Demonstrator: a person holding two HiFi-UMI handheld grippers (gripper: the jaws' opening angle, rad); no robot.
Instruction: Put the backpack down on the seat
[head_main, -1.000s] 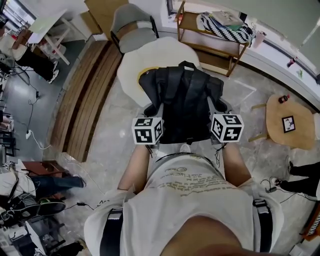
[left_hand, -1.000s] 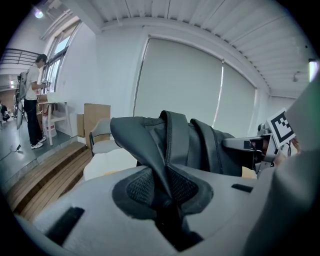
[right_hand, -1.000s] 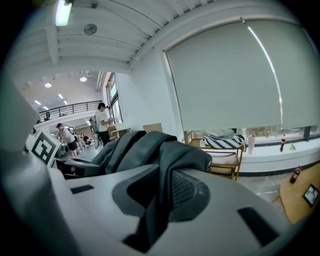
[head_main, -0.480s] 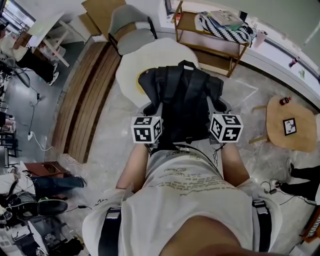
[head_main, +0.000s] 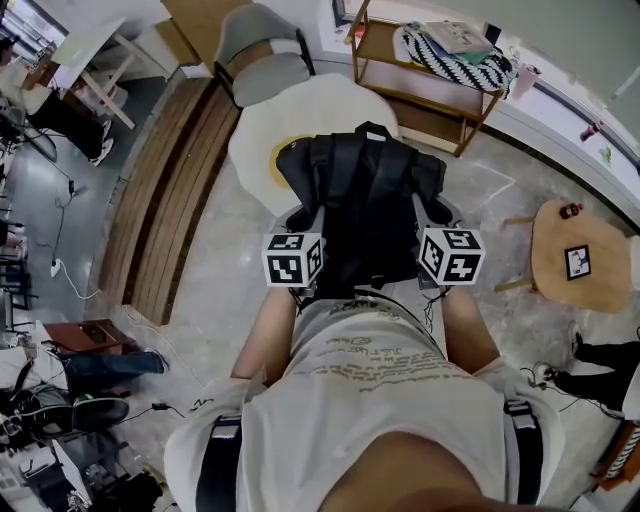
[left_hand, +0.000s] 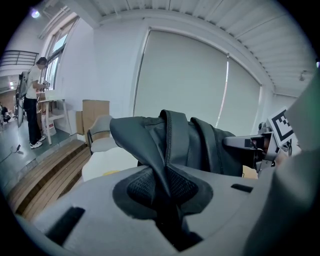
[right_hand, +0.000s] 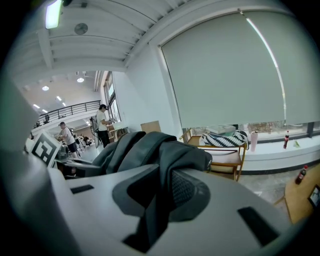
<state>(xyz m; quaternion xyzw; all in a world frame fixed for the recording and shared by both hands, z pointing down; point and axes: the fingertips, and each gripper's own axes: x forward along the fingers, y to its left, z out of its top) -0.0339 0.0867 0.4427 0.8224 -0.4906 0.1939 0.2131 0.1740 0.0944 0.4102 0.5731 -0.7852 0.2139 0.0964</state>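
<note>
A black backpack (head_main: 365, 205) hangs in the air between my two grippers, straps side up, in front of the person's body. My left gripper (head_main: 308, 222) is shut on a fold of the backpack (left_hand: 172, 145) at its left side. My right gripper (head_main: 428, 215) is shut on the fabric of the backpack (right_hand: 150, 150) at its right side. Just beyond and partly under the pack lies a white egg-shaped seat (head_main: 300, 115) with a yellow patch (head_main: 277, 157). The seat (left_hand: 112, 160) also shows in the left gripper view, below the pack.
A grey chair (head_main: 262, 62) stands behind the white seat. A wooden shelf unit (head_main: 425, 80) with a striped cushion (head_main: 455, 55) is at the back right. A low round wooden table (head_main: 580, 250) is at the right. A wooden step (head_main: 175, 190) runs along the left.
The backpack and both grippers hold almost the same place. The view has shifted slightly, with the seat drawing a little nearer.
</note>
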